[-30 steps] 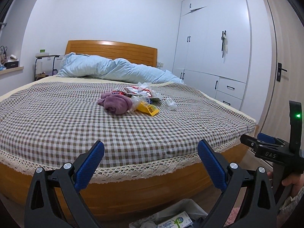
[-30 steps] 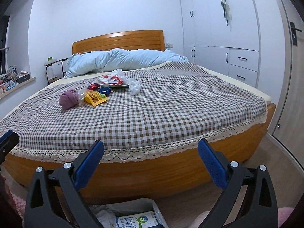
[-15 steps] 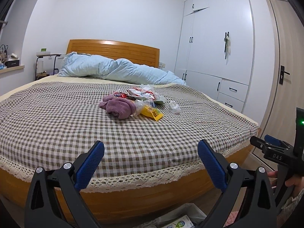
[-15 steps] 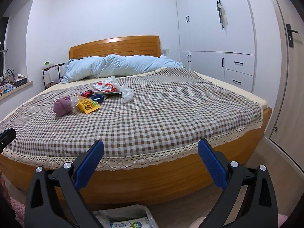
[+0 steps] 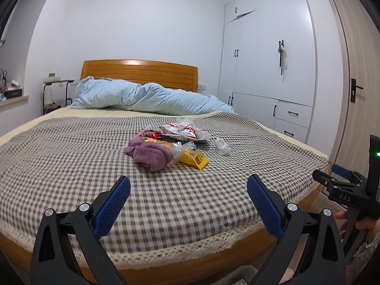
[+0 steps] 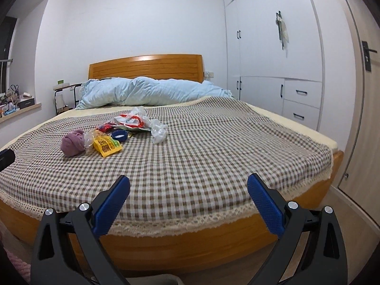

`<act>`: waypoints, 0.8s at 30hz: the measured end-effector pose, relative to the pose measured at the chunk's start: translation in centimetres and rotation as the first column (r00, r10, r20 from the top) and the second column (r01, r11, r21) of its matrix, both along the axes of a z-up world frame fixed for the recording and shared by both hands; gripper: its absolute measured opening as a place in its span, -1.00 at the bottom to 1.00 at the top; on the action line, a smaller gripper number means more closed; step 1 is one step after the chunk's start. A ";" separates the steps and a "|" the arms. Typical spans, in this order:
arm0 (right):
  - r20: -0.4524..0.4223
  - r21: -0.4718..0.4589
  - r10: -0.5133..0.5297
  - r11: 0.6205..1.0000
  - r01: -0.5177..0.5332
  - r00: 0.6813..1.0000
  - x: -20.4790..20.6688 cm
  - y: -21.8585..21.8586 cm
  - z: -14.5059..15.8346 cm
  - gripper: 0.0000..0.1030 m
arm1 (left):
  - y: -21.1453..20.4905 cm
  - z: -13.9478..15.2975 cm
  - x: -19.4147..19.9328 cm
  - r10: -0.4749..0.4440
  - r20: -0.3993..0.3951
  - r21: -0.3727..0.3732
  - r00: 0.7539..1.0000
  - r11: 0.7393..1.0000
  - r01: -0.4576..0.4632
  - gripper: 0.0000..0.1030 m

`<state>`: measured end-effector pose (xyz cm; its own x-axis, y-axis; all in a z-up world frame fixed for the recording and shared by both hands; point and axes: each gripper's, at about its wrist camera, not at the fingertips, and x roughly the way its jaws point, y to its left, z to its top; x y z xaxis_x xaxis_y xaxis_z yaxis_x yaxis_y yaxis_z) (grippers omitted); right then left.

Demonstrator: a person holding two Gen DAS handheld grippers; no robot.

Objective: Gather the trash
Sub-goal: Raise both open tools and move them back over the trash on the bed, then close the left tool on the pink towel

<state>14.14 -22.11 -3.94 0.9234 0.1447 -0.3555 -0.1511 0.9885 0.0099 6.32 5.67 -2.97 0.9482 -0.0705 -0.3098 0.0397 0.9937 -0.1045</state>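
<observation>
On checked bedspread (image 5: 71,156), far centre: yellow snack packet (image 5: 193,160), purple cloth (image 5: 149,155), wrappers sitting clustered. Left gripper (image 5: 188,191) and right gripper (image 6: 188,190) hovering near, jaws spread, empty.

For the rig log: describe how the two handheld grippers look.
Both match: the left gripper and right gripper have black frames with triangular cutouts, silver rivets and blue textured finger pads. Seen from the left wrist view, the right gripper carries white "DAS" lettering and a green light. A pale, textured cuff shows beneath the hand.
</observation>
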 end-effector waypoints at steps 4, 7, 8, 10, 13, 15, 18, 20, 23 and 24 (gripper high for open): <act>0.051 -0.010 0.029 1.000 -0.029 0.998 1.1 0.7 0.9 0.84 | -0.4 0.7 1.2 -0.007 0.018 0.028 1.000 1.000 0.006 0.85; 0.069 -0.010 0.050 0.999 -0.050 0.996 2.4 1.4 1.7 0.84 | -0.8 1.3 2.0 -0.016 0.030 0.043 0.999 0.999 0.015 0.85; 0.078 -0.002 0.060 0.998 -0.060 0.995 3.1 1.6 2.1 0.84 | -0.8 1.4 2.2 -0.016 0.035 0.047 0.999 0.999 0.014 0.85; 0.095 0.003 0.066 0.998 -0.067 0.993 3.7 1.9 2.7 0.84 | -0.9 1.8 2.8 -0.020 0.045 0.049 0.999 0.999 0.018 0.85; 0.136 0.017 0.082 0.996 -0.086 0.987 5.1 2.7 3.9 0.84 | -0.6 2.5 3.9 -0.023 0.058 0.037 0.998 0.999 0.021 0.85; 0.149 0.029 0.091 0.995 -0.097 0.985 5.9 2.9 4.7 0.84 | -0.3 2.8 4.5 -0.031 0.067 0.027 0.997 0.999 0.029 0.85; 0.172 0.048 0.091 0.994 -0.100 0.981 7.2 3.5 5.8 0.84 | 0.0 3.6 5.5 -0.029 0.094 0.011 0.995 1.000 0.028 0.85; 0.188 0.059 0.088 0.993 -0.101 0.978 8.3 4.1 6.4 0.84 | 0.2 4.2 6.1 -0.035 0.104 0.002 0.994 0.999 0.035 0.85; 0.194 0.079 0.092 0.991 -0.109 0.977 9.3 4.7 7.0 0.84 | 0.3 4.9 6.9 -0.034 0.132 -0.001 0.991 0.999 0.034 0.85; 0.189 0.087 0.098 0.989 -0.116 0.977 9.6 4.8 7.0 0.84 | 0.3 5.1 7.2 -0.031 0.140 0.002 0.990 1.000 0.031 0.85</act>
<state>23.77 -17.28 3.10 0.9490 0.2714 -0.1603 -0.2638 0.9622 0.0671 13.52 6.02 2.10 0.9796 -0.1009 -0.1737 0.0851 0.9917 -0.0959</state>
